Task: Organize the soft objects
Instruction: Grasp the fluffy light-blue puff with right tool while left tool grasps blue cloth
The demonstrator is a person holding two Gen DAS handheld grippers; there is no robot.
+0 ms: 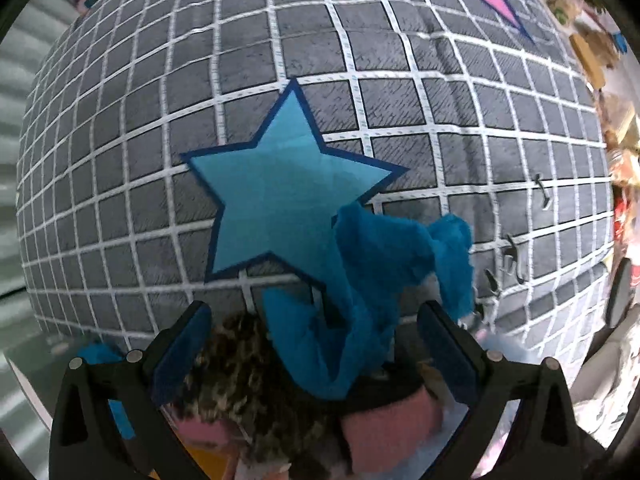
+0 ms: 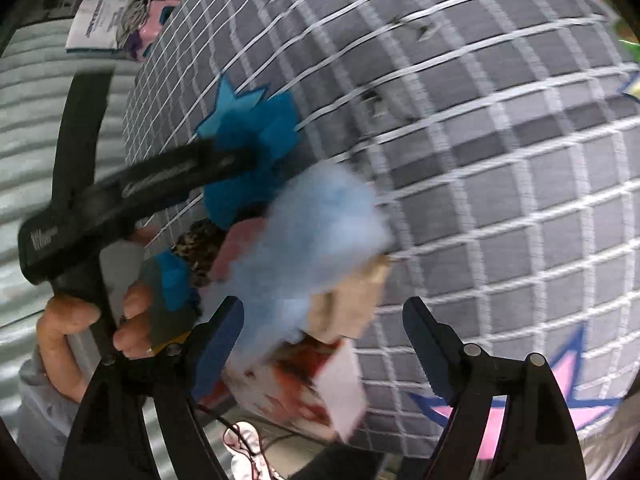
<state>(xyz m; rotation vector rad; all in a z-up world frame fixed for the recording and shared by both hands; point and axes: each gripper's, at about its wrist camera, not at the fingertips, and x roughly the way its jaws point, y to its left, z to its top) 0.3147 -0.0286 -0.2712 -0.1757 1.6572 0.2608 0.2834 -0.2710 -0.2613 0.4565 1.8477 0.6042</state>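
Observation:
A pile of soft fabric swatches lies against a big grey cushion [image 1: 400, 100] with a white grid and star patches. In the left wrist view my left gripper [image 1: 316, 308] points down with its jaws wide apart. A teal furry swatch [image 1: 372, 264] stands loose between them, above a leopard-print swatch [image 1: 240, 364] and pink swatches [image 1: 384, 428]. In the right wrist view my right gripper [image 2: 324, 308] is open. A blurred pale blue fluffy swatch [image 2: 320, 232] sits just beyond its fingers, untouched by the pads, over a tan swatch [image 2: 348, 304] and a white-and-red one [image 2: 312, 392]. The left gripper [image 2: 236, 156] reaches into the teal swatch [image 2: 256, 136].
A person's hand [image 2: 68, 320] grips the left gripper's handle. A ribbed pale surface [image 2: 28, 128] runs along the left. A printed packet [image 2: 100, 20] lies at the far left corner. Cluttered goods [image 1: 612, 128] line the right edge, and a thin cable [image 2: 248, 440] lies below the swatches.

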